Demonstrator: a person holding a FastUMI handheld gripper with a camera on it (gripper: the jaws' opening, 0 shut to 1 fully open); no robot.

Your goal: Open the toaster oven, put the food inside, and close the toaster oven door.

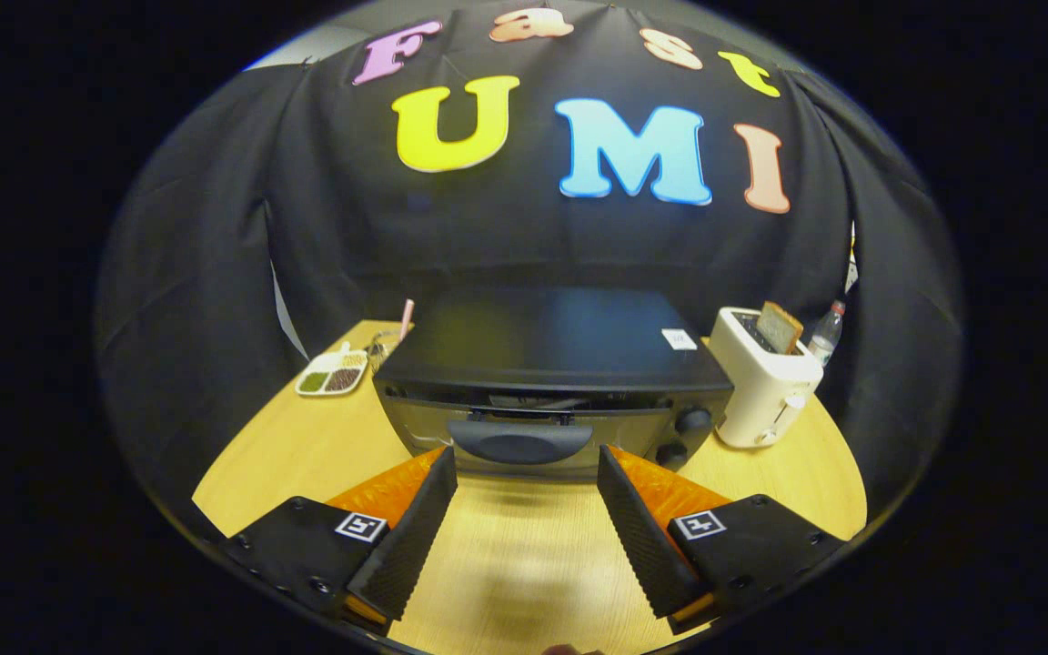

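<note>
Squarely at the frame's centre sits the black toaster oven, door up, its dark curved handle just ahead of the spread, empty gripper, seemingly aligned with that handle; whether food lies inside is hidden.

Your gripper has two long fingers shaped like wedges, and the inner faces carry a fine ribbed texture. Each finger sits on a flat black block with small screws near its outer edge. On top of each block you see a small white square marker with a black pattern. The fingers stand wide apart.
</note>
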